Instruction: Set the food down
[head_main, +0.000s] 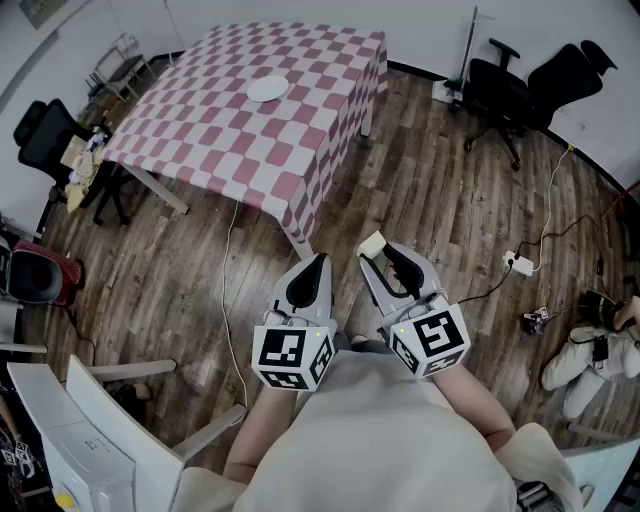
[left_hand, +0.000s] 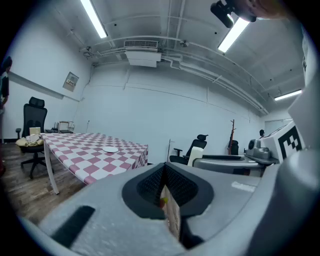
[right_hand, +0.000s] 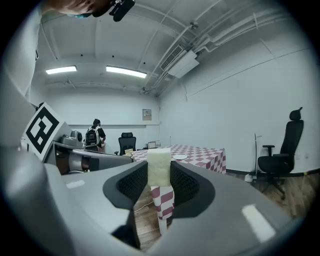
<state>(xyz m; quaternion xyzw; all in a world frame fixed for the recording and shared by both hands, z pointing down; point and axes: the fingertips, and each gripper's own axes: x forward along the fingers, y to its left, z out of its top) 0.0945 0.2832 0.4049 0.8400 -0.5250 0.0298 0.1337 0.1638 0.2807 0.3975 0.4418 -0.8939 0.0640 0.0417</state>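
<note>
My right gripper (head_main: 381, 256) is shut on a pale cream block of food (head_main: 372, 244), held out over the wooden floor. In the right gripper view the food block (right_hand: 159, 167) stands upright between the two dark pads, its top above them. My left gripper (head_main: 313, 268) hangs beside it, shut with nothing held; its jaws meet in the left gripper view (left_hand: 166, 186). A small white plate (head_main: 267, 88) lies on the red-and-white checked table (head_main: 200, 135) well ahead of both grippers. The plate (right_hand: 180, 157) and table (right_hand: 202, 152) also show beyond the food.
Black office chairs (head_main: 510, 85) stand at the back right and another (head_main: 45, 135) at the left of the table. Cables and a power strip (head_main: 520, 263) lie on the floor to the right. A person with a backpack (right_hand: 93, 136) stands far off. White furniture (head_main: 70, 430) is at my near left.
</note>
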